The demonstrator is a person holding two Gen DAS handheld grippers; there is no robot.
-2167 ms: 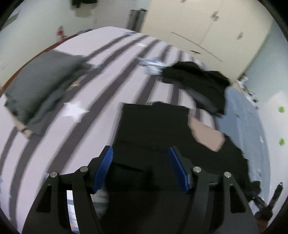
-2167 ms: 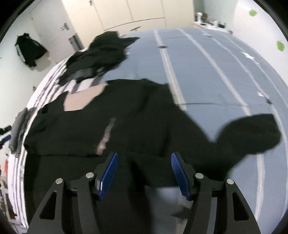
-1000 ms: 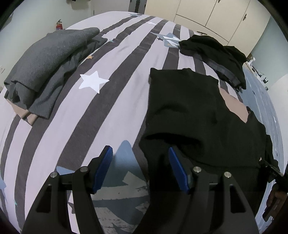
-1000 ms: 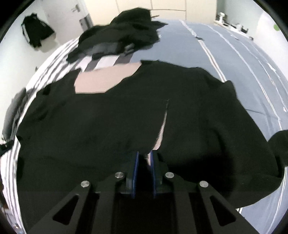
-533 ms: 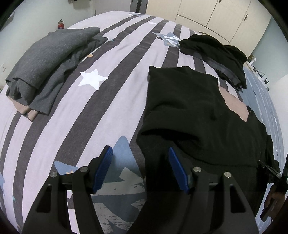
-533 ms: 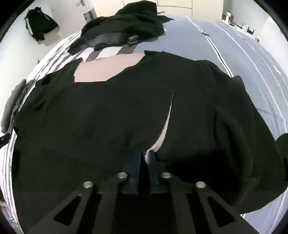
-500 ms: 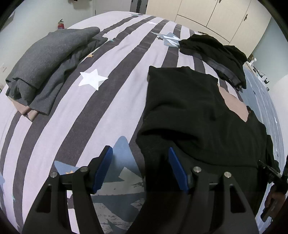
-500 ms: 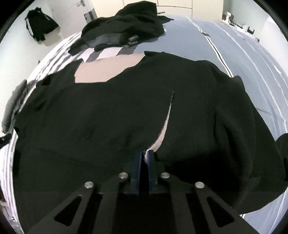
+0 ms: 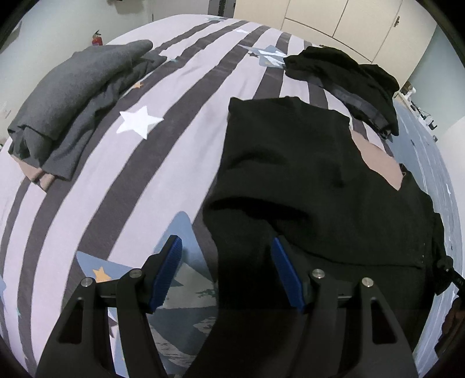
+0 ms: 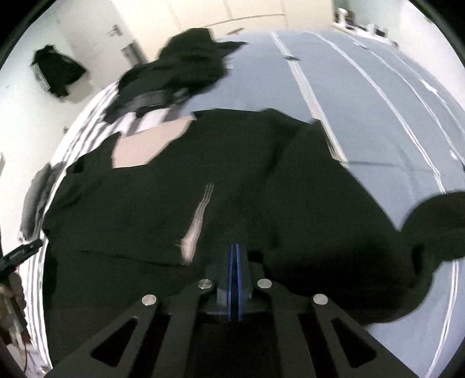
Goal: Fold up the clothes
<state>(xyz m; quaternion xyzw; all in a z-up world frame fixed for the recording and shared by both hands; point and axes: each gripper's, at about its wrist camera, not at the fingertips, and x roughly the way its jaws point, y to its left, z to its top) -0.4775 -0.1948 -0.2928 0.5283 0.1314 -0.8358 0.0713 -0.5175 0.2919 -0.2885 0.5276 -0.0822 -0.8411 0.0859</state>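
Observation:
A black garment [image 9: 305,174] lies spread on the bed, with its pinkish inner neck [image 9: 377,162] showing. My left gripper [image 9: 226,261] hovers open over its near left edge. Black cloth lies between the fingers, and the pads do not press it. In the right wrist view, the same garment [image 10: 261,189] fills the middle, and a narrow pale slit [image 10: 194,226] runs up from its hem. My right gripper [image 10: 234,253] is at the hem just right of that slit. Its pads are almost together and beginning to part. I cannot make out any cloth pinched between them.
Folded grey clothes [image 9: 72,96] lie at the left on the striped bedsheet [image 9: 174,116]. A loose black pile [image 9: 343,75] sits beyond the garment. A blue-grey cover [image 10: 363,116] spreads to the right. Wardrobe doors [image 9: 334,17] and a hanging black jacket [image 10: 55,72] line the walls.
My right gripper closed at the slit's lower end, then moved right along the hem, so the slit now sits to its left. The left gripper stayed still.

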